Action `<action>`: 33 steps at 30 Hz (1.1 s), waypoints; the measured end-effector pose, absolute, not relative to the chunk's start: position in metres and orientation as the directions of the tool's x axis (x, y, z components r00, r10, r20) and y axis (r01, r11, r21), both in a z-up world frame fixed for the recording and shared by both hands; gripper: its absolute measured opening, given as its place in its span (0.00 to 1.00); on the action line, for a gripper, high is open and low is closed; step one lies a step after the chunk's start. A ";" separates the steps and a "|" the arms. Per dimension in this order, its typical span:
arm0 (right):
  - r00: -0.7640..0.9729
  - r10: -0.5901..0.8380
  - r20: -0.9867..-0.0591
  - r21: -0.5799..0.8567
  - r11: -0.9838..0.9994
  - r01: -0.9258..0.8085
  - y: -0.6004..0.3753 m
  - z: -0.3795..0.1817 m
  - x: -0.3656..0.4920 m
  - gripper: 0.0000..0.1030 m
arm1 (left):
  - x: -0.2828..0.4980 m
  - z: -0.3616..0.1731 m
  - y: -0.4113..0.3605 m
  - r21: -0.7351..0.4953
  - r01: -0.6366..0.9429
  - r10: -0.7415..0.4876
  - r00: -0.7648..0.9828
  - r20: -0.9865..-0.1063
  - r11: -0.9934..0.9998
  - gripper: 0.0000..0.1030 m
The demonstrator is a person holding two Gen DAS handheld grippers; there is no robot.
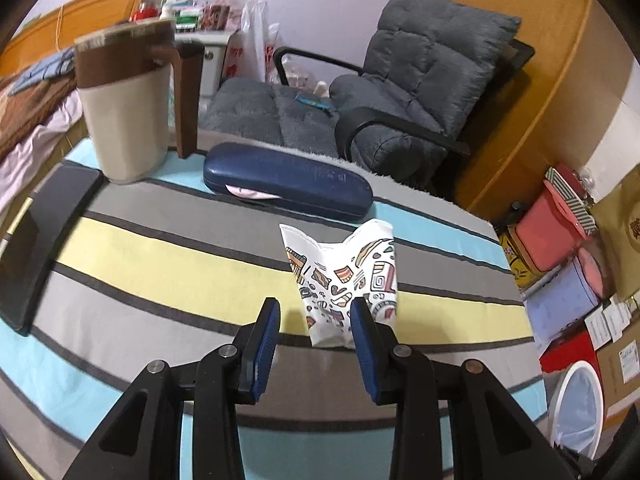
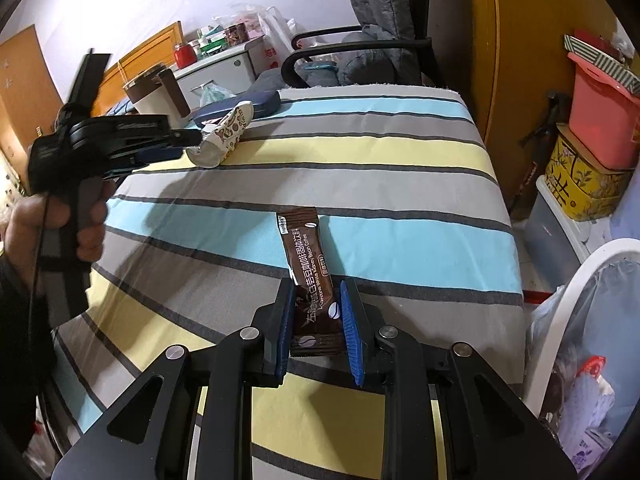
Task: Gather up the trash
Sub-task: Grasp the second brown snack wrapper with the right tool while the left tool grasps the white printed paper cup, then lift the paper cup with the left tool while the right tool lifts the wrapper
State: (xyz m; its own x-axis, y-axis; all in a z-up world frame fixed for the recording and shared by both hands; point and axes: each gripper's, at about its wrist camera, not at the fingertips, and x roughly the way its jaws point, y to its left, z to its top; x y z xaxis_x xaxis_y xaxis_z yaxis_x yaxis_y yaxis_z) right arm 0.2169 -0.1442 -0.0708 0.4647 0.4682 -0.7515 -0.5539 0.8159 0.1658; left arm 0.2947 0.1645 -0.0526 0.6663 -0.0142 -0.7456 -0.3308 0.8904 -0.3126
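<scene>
A crushed white paper cup [image 1: 340, 276] with coloured doodles lies on the striped tablecloth [image 1: 160, 248]. My left gripper [image 1: 316, 312] is open at the cup's near end. The right pad overlaps the cup and the left pad stands clear of it. The right wrist view shows that left gripper [image 2: 196, 138], held by a hand [image 2: 80, 224], with its tips at the cup [image 2: 224, 136]. A brown coffee sachet [image 2: 304, 248] lies flat on the cloth [image 2: 400, 184]. My right gripper [image 2: 317, 286] is shut on the sachet's near half, with a pad against each long edge.
A beige and brown jug [image 1: 124, 112] and a blue glasses case [image 1: 288, 178] stand behind the cup. A black flat device [image 1: 44, 240] lies at the left. A grey padded chair [image 1: 400, 92] is beyond the table. A white bin [image 2: 580, 320] with a bag stands at the right.
</scene>
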 end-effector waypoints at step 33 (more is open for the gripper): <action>0.532 0.472 -0.703 0.184 0.843 -0.505 -0.172 -0.050 0.175 0.24 | 0.187 -0.026 0.071 -0.198 -0.128 -0.058 0.685 -0.726 0.972 0.10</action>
State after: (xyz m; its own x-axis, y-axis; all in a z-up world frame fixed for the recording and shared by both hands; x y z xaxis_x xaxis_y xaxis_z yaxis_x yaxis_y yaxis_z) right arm 0.1752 -0.1719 -0.0498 0.5317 0.4717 -0.7034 -0.5045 0.8435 0.1843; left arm 0.1873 0.0714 -0.0260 0.6854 -0.0575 -0.7259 -0.1280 0.9718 -0.1979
